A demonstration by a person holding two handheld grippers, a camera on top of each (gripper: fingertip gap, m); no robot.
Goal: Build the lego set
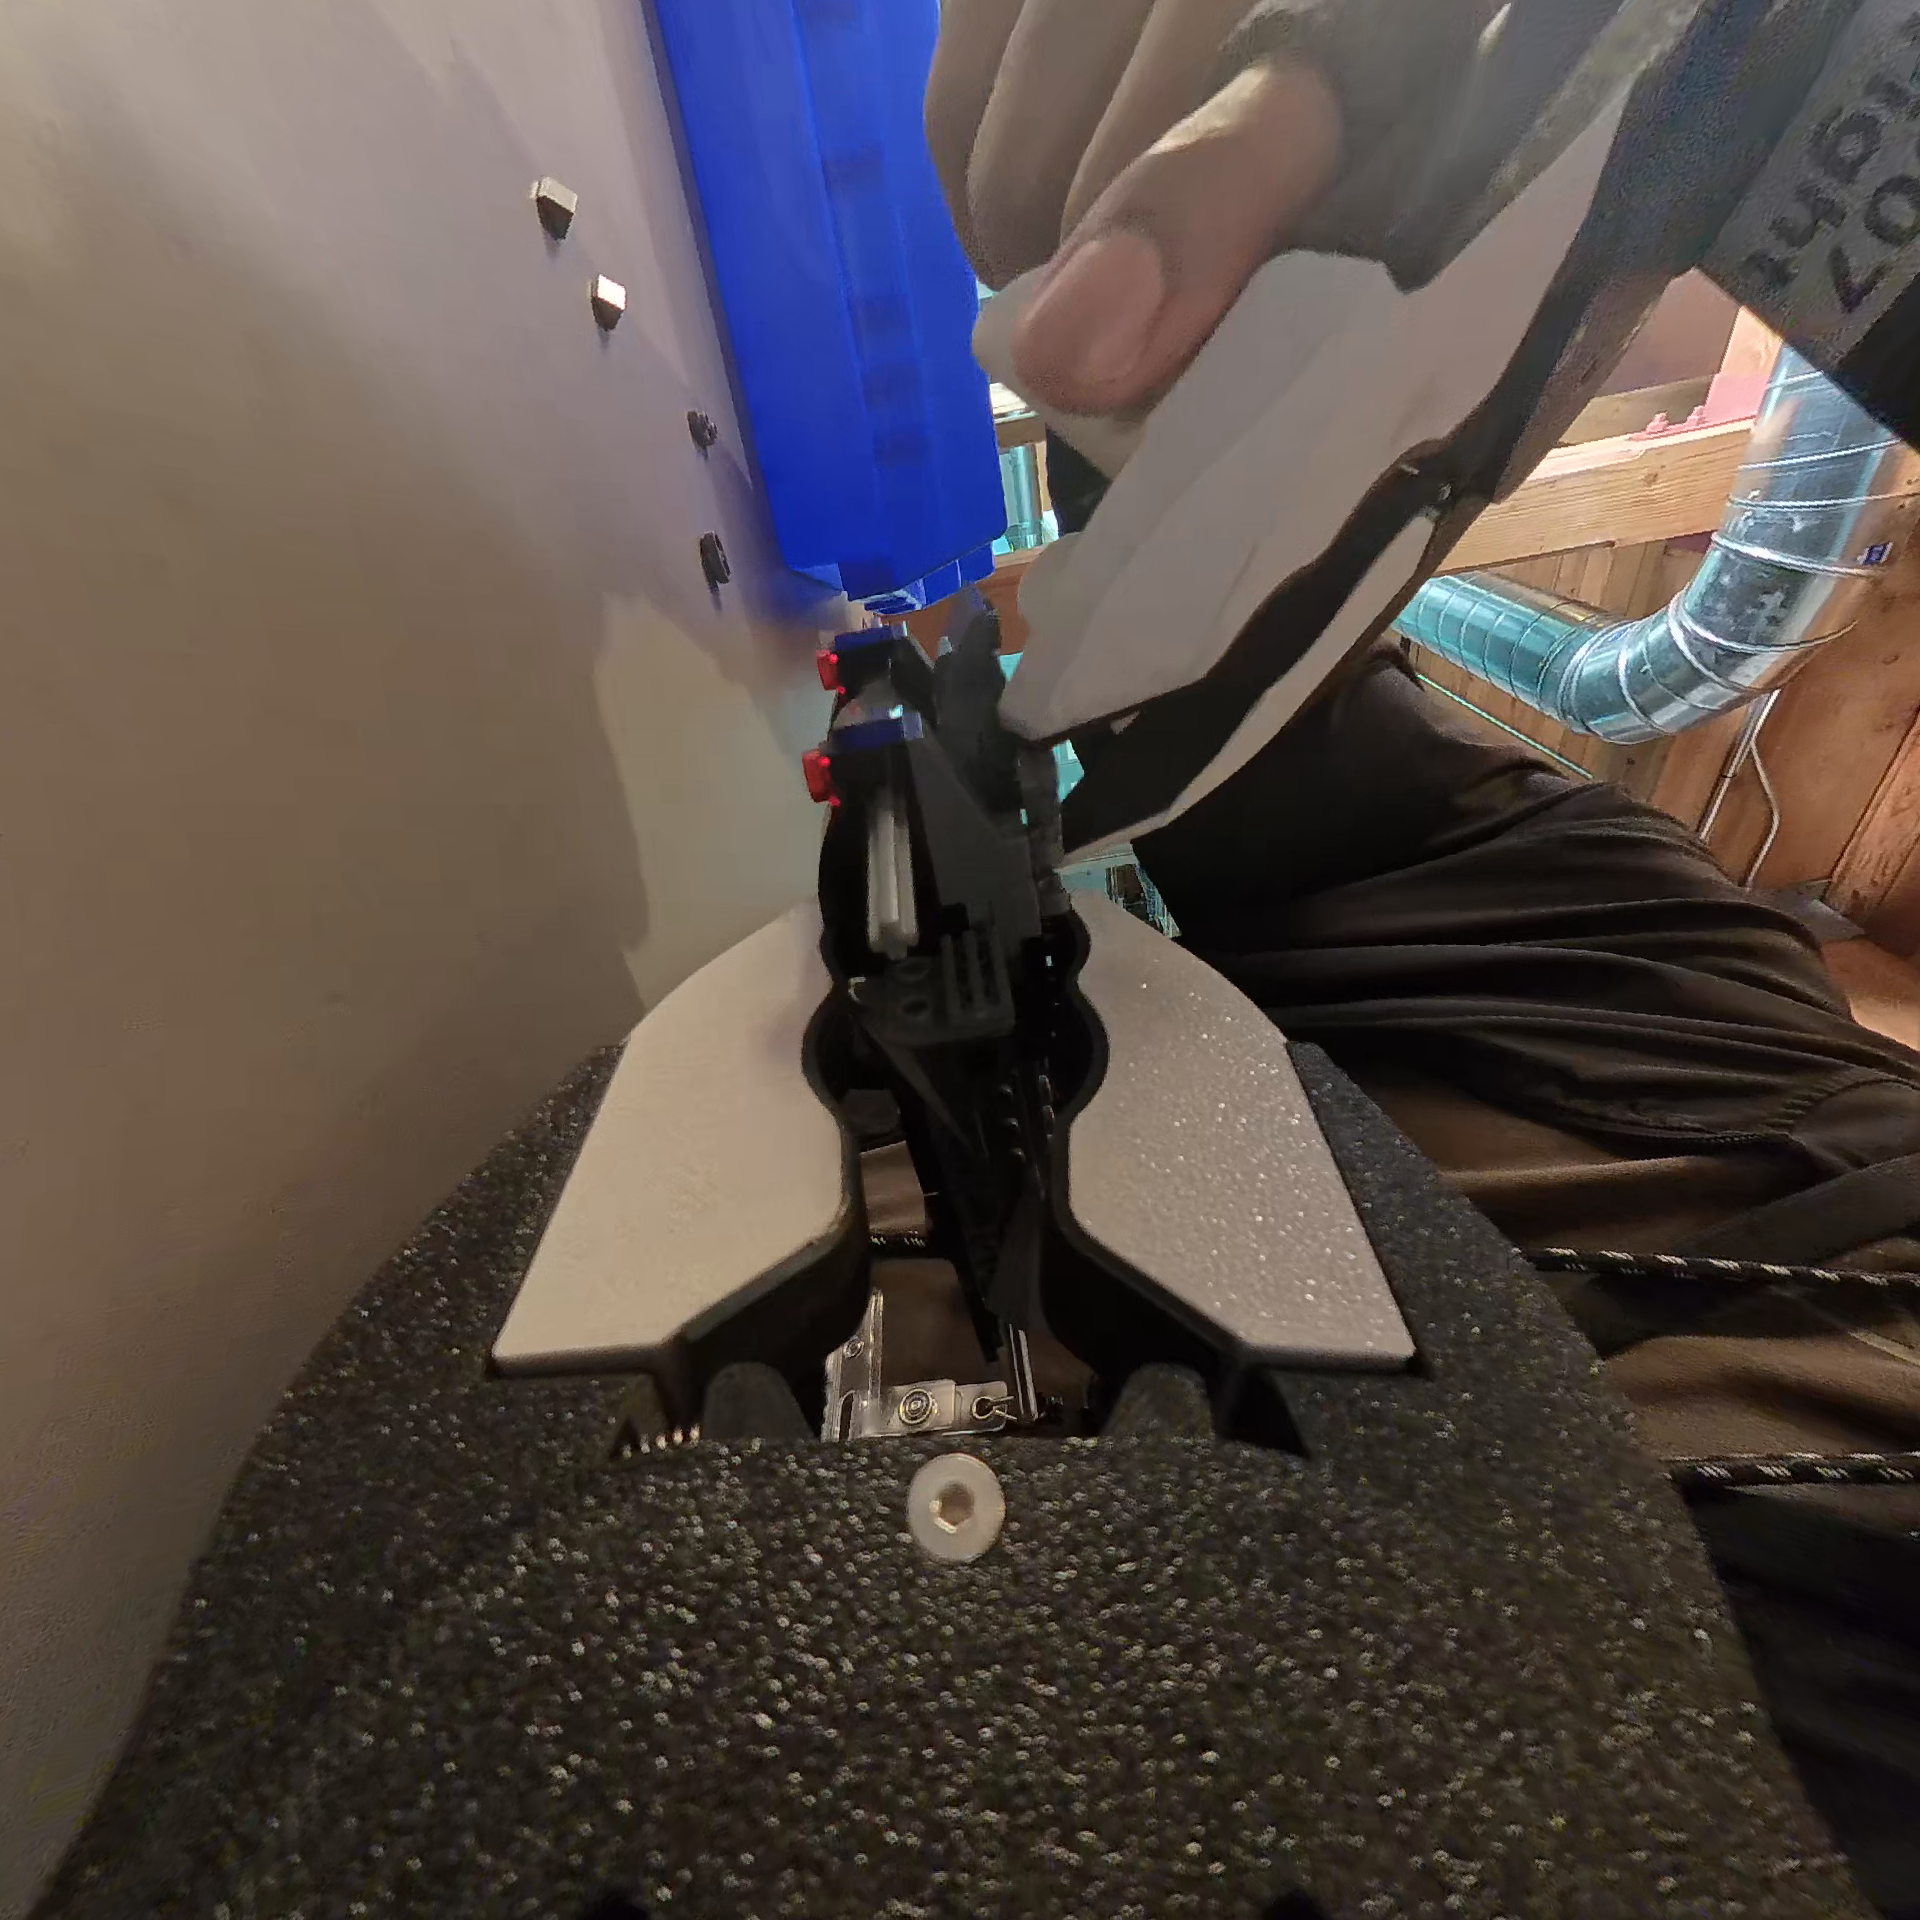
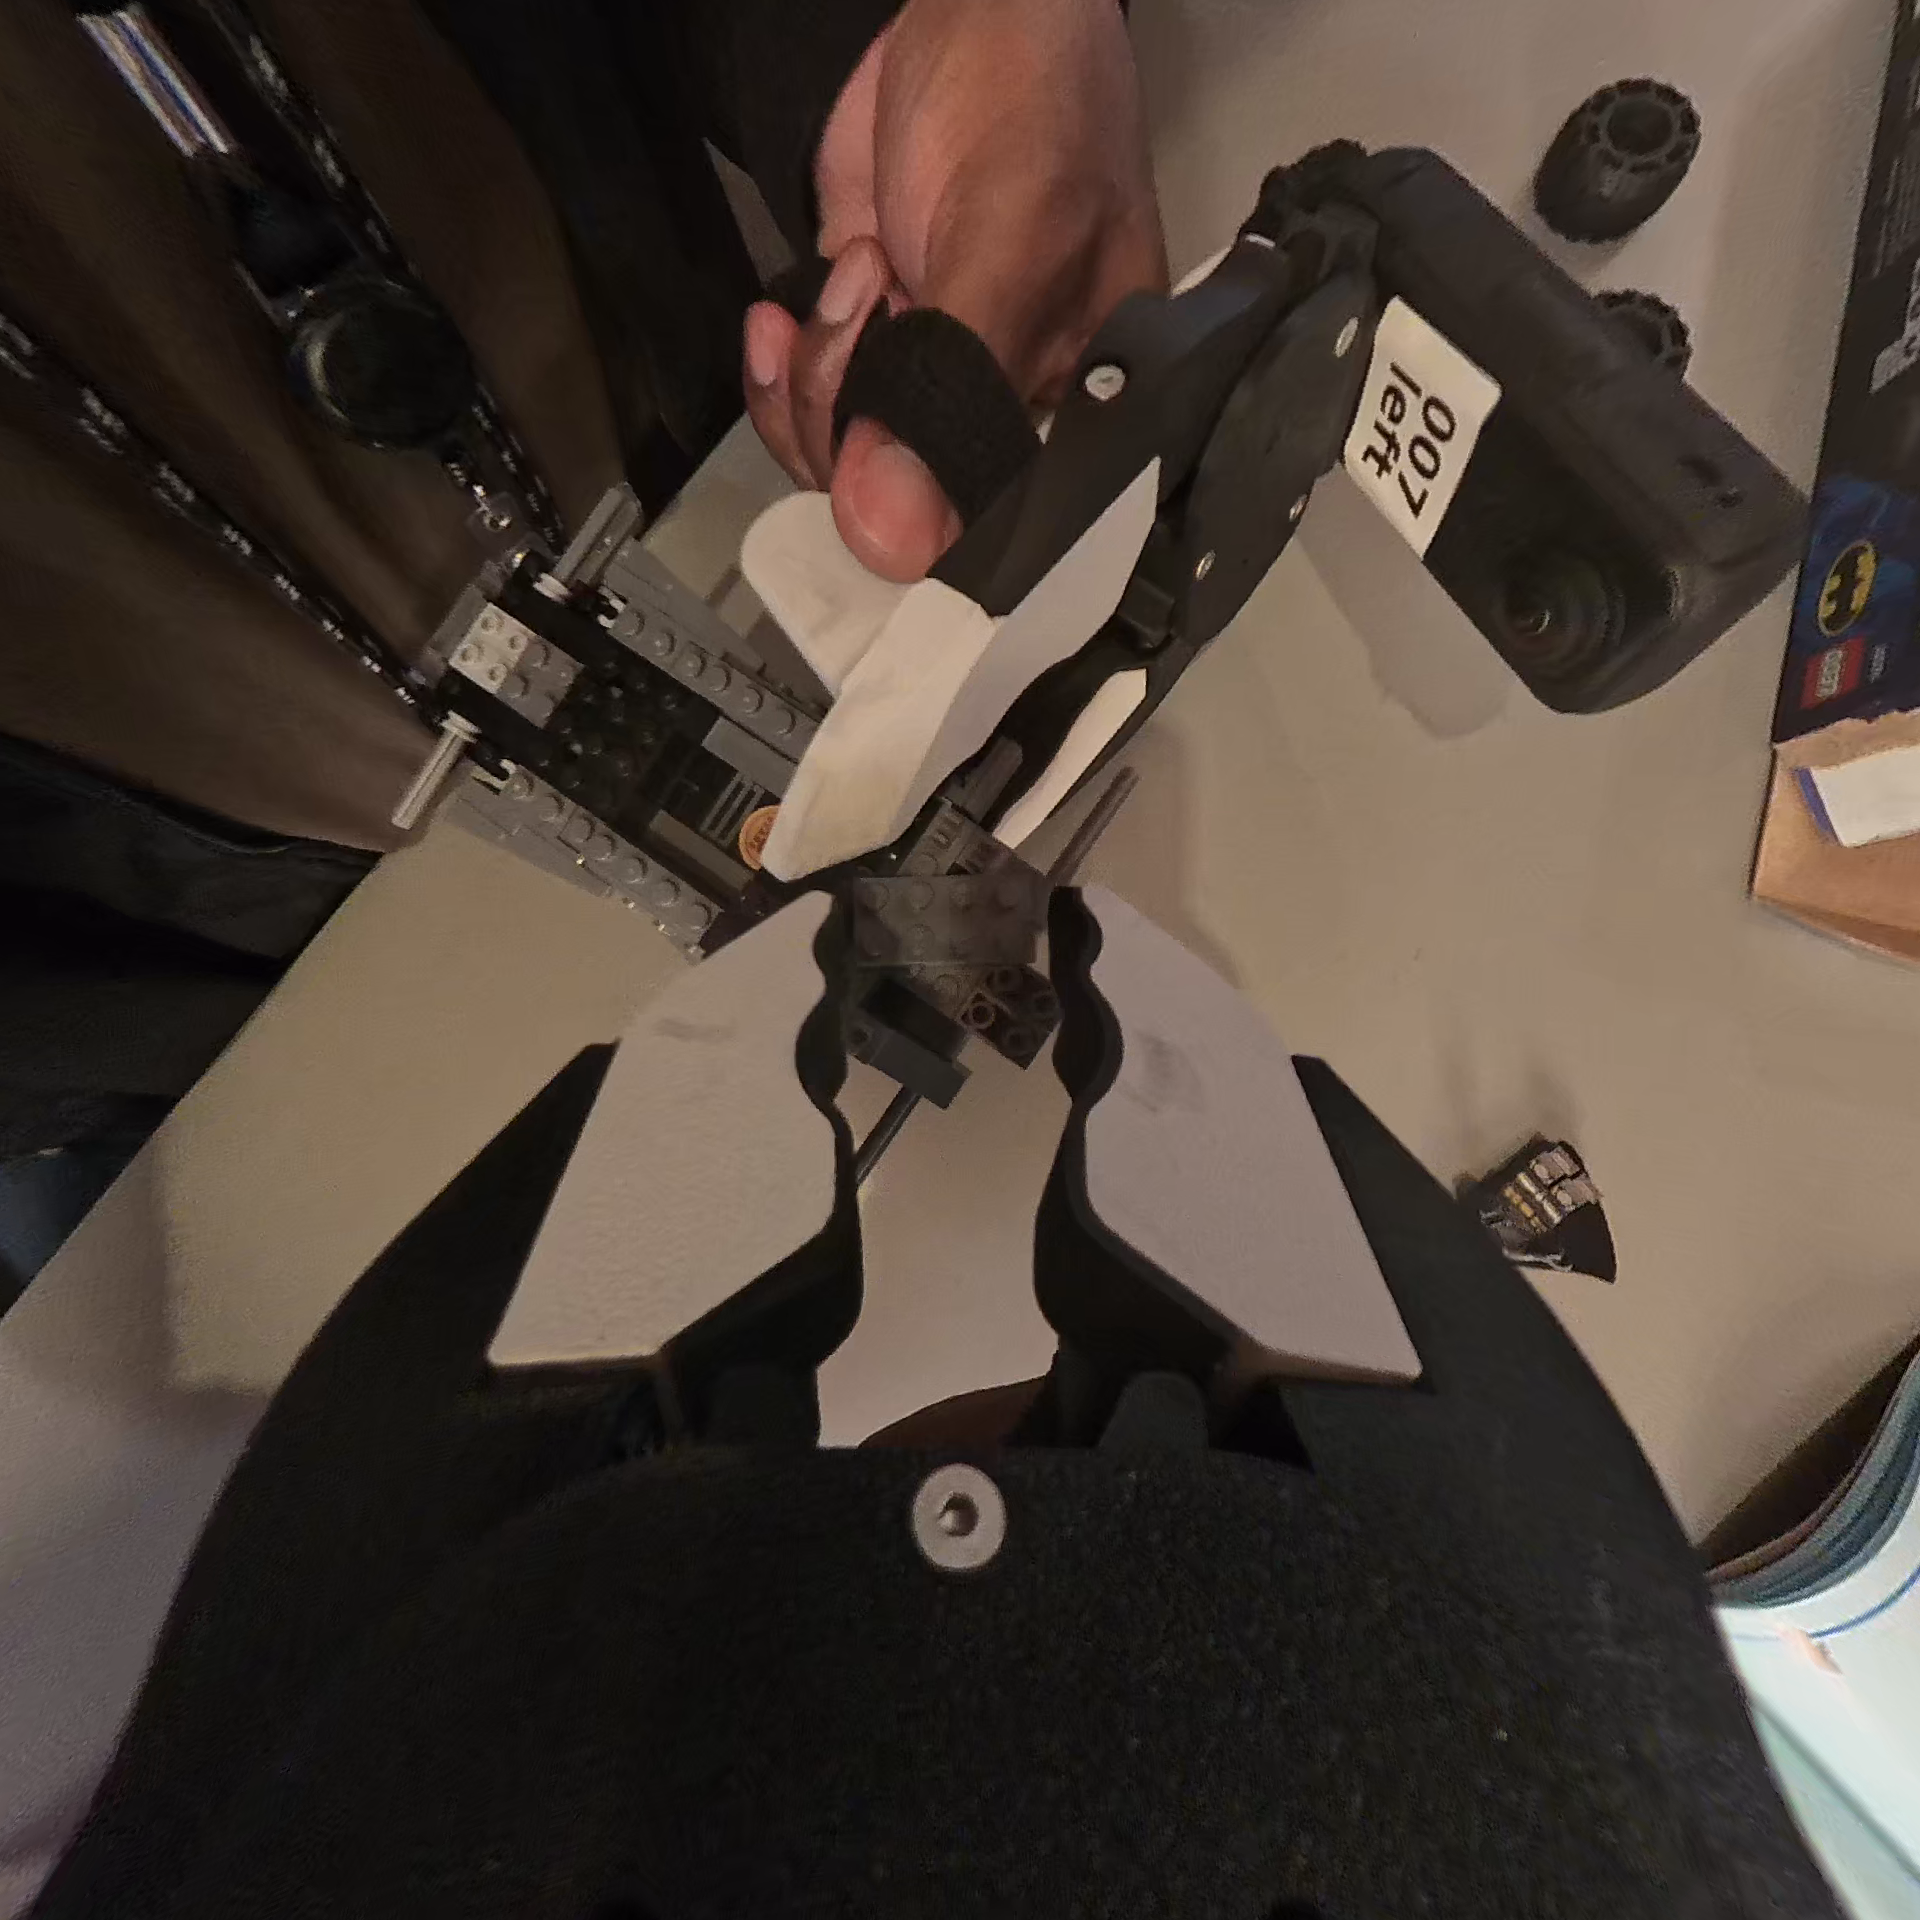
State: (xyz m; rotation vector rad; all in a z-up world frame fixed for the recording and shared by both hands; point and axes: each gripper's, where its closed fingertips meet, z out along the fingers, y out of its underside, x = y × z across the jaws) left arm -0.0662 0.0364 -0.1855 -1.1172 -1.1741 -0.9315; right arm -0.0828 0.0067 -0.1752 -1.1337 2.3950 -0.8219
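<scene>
My left gripper is shut on a black brick-built model with small red and blue parts at its far end. In the right wrist view the left gripper comes in from above, and its white fingers clamp the grey and black model over the table edge. My right gripper is shut on a dark grey studded brick part at the near end of that model, with both pads against its sides. The right gripper also shows in the left wrist view, with its white finger reaching the model's far end.
A blue plastic block and small black pieces lie on the pale table. A black wheel, a dark printed box, a cardboard box and a small black-and-grey brick piece are on the right. The person's dark clothing is close behind. The small black-and-grey brick piece lies around 15 centimeters away from my right fingertips.
</scene>
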